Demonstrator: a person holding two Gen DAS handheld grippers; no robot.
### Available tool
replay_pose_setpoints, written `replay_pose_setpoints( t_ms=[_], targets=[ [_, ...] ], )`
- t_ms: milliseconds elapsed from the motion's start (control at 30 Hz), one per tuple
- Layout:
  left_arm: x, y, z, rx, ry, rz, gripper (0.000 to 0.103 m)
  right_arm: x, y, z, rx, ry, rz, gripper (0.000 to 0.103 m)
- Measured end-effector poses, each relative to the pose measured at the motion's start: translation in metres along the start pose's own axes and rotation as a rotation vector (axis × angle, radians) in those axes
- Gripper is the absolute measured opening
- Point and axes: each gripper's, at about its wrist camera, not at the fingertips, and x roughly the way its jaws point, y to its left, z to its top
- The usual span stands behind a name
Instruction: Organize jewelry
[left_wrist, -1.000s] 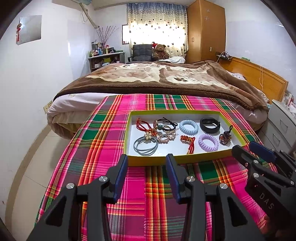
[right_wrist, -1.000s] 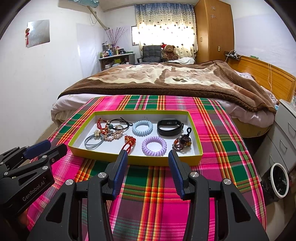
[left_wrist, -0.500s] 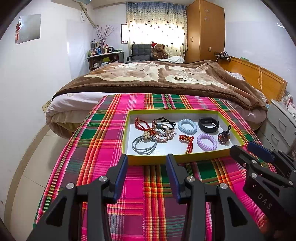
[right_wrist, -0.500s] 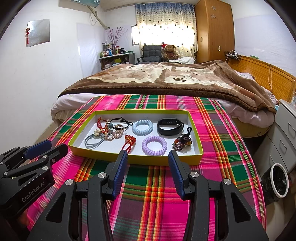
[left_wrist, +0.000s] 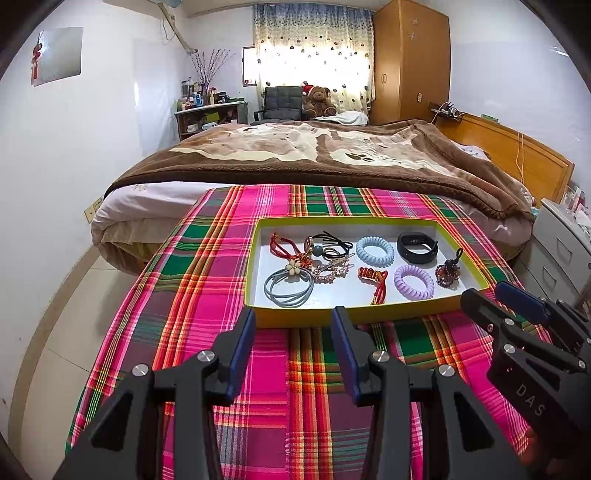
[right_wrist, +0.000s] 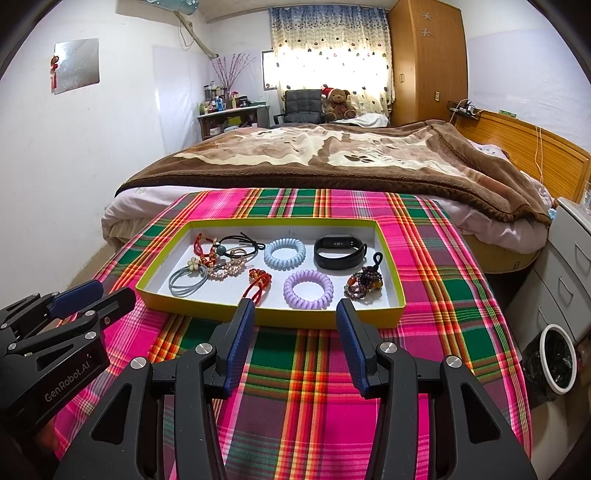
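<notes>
On a bench draped in pink-and-green plaid cloth, a shallow yellow-rimmed cardboard tray holds the jewelry: blue coiled hair tie, purple coiled hair tie, black wristband. The left tool and right tool hover just before it, jaws apart, gripping nothing.

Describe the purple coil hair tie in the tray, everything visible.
The purple coil hair tie is a closed ring of spiralled cord, plastic-looking, glossy pale lilac. It lies flat on the white floor of the yellow-rimmed tray, near the front wall. The blue coil tie sits behind it, the beaded bracelet to its right, apart. Nothing touches it.
</notes>
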Motion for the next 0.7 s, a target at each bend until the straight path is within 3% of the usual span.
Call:
replay_pose_setpoints(
  t_ms=[700],
  targets=[
    [0.0008, -0.0012, -0.0011, -0.011, 0.009, 0.012, 0.044, 0.0005, 0.0004, -0.0007, 0.001, -0.002, -0.003, 0.046]
  ],
)
